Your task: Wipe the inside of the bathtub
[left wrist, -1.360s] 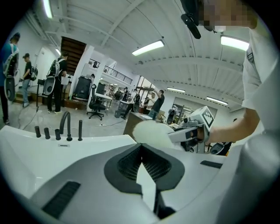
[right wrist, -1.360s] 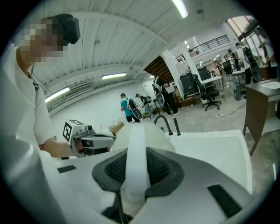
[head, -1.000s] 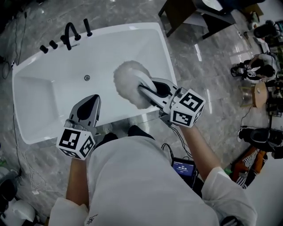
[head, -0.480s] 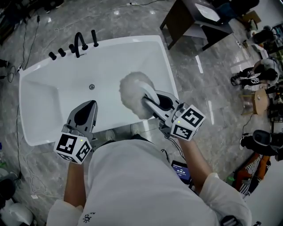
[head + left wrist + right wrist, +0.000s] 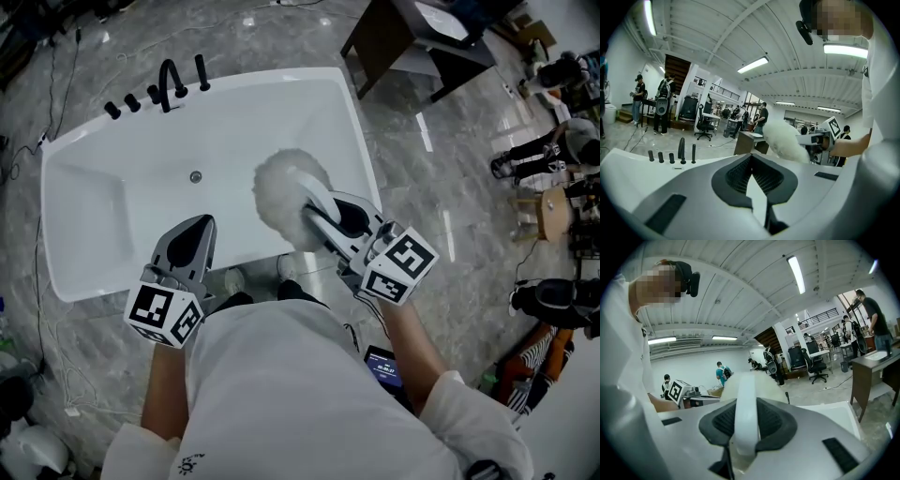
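Over the right-hand part of the white bathtub (image 5: 234, 122), close to its near rim, hangs a fluffy white brush head (image 5: 281, 192) on a flat white handle (image 5: 314, 211). The right gripper (image 5: 323, 214) has its jaws clenched on that handle just behind the fluff; the right gripper view shows the pale strip (image 5: 745, 413) running straight up between the dark pads. Whether the fluff is actually touching the tub wall cannot be told from above. The left gripper (image 5: 195, 230) hovers over the near rim, well apart from the brush, its jaws pressed together with nothing between them. A black faucet set (image 5: 169, 80) stands on the far rim and the drain (image 5: 195, 175) sits in the middle of the floor, both away from the brush. By its look the head is light and very soft, so it should flatten and follow the curved walls easily, and it will likely need some pressure to wipe rather than skim. The handle appears stiff and smooth, probably plastic, so it could twist or slide in the pads under a sideways push. Holding it low, near the head, as it is now, seems the best place. The glossy tub is hard and slick, so the fluff should glide.
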Motion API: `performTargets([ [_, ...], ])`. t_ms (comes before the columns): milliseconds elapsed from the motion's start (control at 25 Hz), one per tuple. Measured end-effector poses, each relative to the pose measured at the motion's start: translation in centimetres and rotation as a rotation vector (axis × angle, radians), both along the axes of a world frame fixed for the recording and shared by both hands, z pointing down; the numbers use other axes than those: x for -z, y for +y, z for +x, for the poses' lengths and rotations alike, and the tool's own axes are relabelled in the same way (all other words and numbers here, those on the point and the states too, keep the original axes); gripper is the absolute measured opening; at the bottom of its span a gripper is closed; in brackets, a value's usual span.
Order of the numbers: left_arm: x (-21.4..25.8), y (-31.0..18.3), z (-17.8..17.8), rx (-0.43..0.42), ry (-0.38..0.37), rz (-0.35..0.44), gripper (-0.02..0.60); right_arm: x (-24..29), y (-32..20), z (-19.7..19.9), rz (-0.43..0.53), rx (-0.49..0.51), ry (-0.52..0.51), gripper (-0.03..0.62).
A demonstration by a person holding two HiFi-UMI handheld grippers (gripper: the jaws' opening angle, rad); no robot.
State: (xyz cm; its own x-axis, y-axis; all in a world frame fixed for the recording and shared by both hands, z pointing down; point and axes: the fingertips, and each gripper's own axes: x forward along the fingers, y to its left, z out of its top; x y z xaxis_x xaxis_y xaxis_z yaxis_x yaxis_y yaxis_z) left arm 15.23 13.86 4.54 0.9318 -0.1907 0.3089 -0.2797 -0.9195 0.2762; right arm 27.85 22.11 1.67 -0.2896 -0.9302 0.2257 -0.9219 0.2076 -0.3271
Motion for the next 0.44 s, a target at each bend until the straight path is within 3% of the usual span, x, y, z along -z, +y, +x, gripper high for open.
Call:
performTargets([
  [440, 0.62, -0.06, 0.42, -0.030, 0.021, 0.031, 0.011, -0.74, 0.67, 0.08, -0.029, -0.018, 0.020, 0.094],
])
